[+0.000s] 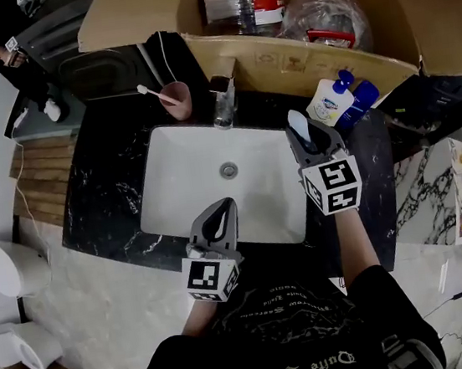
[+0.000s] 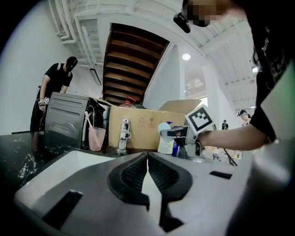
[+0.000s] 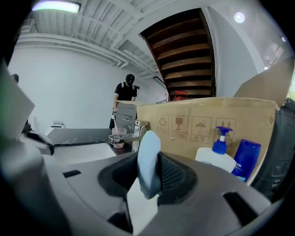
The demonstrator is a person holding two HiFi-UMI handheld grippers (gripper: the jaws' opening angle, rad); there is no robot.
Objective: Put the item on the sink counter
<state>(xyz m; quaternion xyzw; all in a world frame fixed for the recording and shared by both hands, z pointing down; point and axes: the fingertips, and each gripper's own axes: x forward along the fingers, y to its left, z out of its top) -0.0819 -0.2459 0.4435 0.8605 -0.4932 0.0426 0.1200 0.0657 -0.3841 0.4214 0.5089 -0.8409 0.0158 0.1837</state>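
1. My right gripper is clamped on the pale blue item, which stands mid-right of frame, above the right rim of the sink basin;
2. Just to its upper right, a pump bottle and a blue bottle stand against the cardboard box edge; the counter strip there is narrow;
3. My left gripper hangs lower centre over the basin's front rim, jaws together, gripping nothing.

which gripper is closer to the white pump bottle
Right. The right gripper, jaws shut on a pale blue item, hovers just in front of the pump bottle; the left gripper is over the sink's near edge, farther away.
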